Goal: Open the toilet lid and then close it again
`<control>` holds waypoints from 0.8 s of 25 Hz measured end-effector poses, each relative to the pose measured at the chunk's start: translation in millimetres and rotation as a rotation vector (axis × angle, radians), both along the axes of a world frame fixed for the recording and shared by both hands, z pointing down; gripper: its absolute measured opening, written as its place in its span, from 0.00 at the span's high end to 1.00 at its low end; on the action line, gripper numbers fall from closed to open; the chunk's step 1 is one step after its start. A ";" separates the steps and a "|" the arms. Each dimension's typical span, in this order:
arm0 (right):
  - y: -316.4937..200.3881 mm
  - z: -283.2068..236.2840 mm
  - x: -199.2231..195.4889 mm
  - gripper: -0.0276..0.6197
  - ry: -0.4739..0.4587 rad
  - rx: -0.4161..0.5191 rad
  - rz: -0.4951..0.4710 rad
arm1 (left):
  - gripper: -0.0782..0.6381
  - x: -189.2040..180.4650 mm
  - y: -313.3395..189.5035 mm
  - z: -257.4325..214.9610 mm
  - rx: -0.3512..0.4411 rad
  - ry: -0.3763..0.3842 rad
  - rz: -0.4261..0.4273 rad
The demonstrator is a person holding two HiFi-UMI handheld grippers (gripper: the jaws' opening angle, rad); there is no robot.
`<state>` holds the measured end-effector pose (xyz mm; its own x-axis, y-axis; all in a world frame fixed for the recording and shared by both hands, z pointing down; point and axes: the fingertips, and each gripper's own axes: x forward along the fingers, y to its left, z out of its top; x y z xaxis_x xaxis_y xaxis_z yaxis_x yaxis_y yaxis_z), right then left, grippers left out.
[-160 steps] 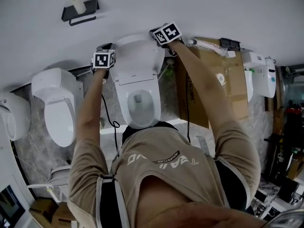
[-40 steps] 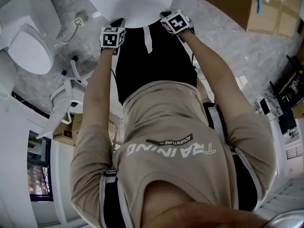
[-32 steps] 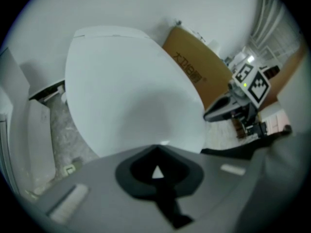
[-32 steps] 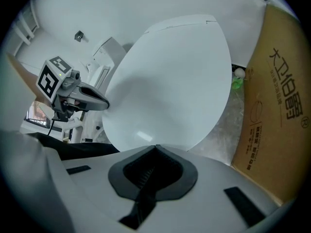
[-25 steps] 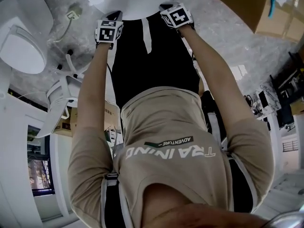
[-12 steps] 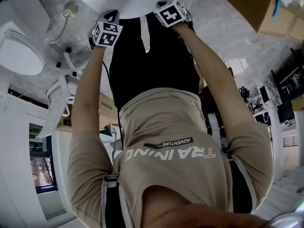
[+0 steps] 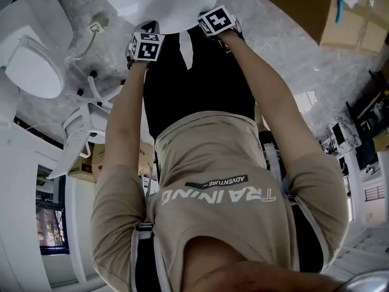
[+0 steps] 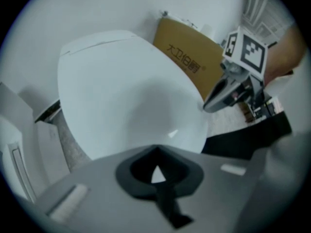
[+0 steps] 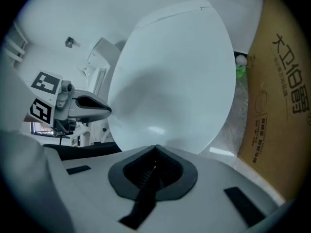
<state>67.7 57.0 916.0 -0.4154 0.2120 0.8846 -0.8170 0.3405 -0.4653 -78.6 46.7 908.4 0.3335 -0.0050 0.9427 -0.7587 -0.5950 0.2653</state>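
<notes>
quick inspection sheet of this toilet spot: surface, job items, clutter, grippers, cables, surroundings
surface: grey marbled floor.
job's things: white toilet lid is down, closed over the bowl.
clutter: printed cardboard box stands beside the toilet.
grippers: left gripper has its jaws together with nothing between them; right gripper is the same. Both are at the lid's front edge.
cables: cord with a plug on the floor to the left of the toilet.
surroundings: second toilet to the left; white wall behind.
</notes>
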 end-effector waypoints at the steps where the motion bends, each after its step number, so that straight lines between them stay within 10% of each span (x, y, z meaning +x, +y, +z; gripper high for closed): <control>1: -8.0 -6.4 -2.0 0.94 -0.022 0.018 0.004 | 0.88 3.1 -7.1 -5.8 0.009 0.005 -0.009; 20: -142.7 -224.9 -21.1 0.94 -0.203 0.485 0.088 | 0.88 26.4 -144.8 -257.2 0.436 0.218 -0.138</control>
